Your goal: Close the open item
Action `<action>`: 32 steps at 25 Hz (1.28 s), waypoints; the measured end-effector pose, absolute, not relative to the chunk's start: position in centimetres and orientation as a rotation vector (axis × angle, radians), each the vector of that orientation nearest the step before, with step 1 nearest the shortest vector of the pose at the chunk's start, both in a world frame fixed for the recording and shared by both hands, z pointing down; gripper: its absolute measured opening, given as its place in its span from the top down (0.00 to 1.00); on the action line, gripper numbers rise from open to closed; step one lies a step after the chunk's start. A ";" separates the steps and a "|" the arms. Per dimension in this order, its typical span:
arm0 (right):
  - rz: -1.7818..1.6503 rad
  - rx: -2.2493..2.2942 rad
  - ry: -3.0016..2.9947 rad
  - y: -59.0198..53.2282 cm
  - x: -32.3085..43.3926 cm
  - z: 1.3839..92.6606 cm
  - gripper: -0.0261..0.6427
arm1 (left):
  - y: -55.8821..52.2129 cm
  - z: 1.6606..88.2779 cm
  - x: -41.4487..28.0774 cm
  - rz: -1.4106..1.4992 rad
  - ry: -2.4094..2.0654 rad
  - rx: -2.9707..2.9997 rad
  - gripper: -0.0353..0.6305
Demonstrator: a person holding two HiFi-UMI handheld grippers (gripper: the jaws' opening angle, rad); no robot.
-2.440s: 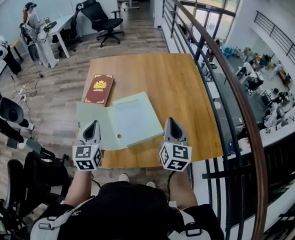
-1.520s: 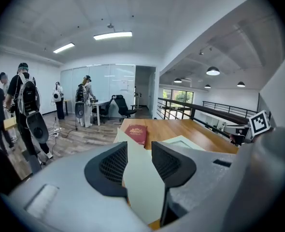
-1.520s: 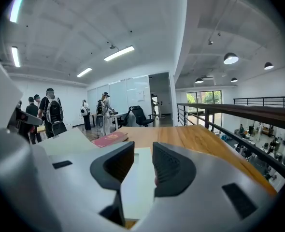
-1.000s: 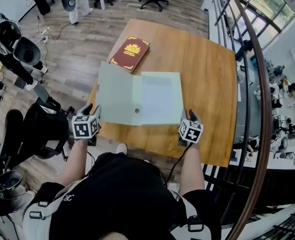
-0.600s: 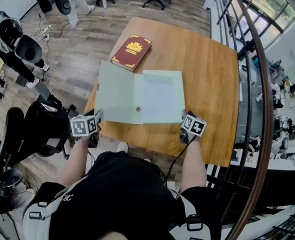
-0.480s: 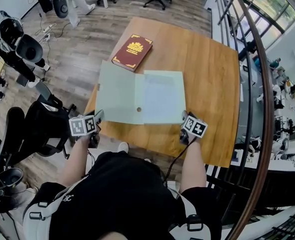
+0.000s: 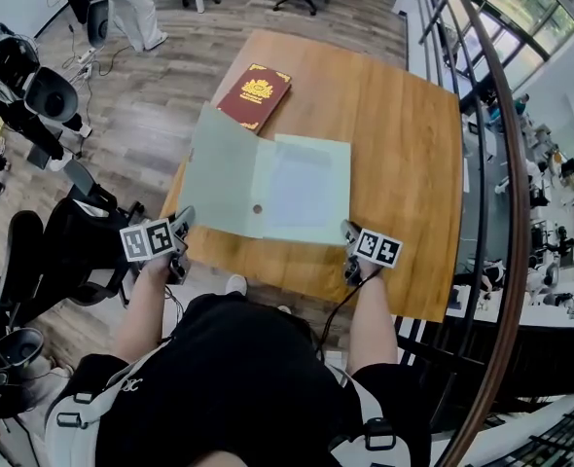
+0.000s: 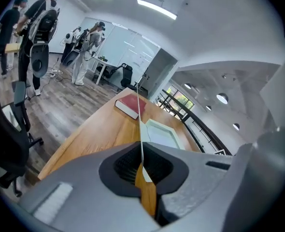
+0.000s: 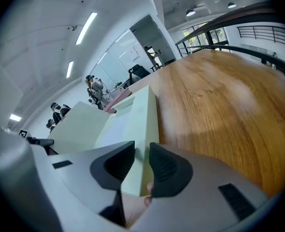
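While left tongs (image 7: 182,219) clench folder (image 7: 302,188) cover edge, I see right tongs (image 7: 348,230) closing round opposite edge; open table (image 7: 404,134) beyond right tongs.

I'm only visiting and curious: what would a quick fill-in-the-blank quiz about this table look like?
1. The folder lies ____ on the table.
2. Beyond it lies a ____ book.
3. The left gripper is shut on the folder's thin ____.

Missing words: open; red; cover.
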State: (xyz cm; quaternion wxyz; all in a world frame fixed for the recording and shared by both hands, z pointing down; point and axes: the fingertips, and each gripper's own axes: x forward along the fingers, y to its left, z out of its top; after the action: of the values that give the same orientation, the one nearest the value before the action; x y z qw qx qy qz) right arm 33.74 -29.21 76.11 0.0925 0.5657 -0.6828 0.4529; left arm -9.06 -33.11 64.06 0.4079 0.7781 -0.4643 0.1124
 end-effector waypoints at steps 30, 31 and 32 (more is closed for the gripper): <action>1.371 1.385 -2.164 -24.9 18.2 76.1 0.81 | -27.5 58.9 4.1 0.934 -0.910 2.651 0.94; 1.378 1.385 -2.168 -24.8 18.0 76.1 0.81 | -27.1 59.4 4.6 0.957 -0.882 2.656 0.94; 1.386 1.387 -2.171 -24.7 17.9 76.1 0.81 | -26.7 59.9 5.2 0.977 -0.854 2.661 0.94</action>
State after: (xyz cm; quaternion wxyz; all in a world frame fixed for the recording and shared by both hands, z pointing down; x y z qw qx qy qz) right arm 17.92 -24.74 76.15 0.1079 0.4712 -0.7379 0.4710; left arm 5.18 -26.74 59.87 0.0905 0.8951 -0.2874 0.3286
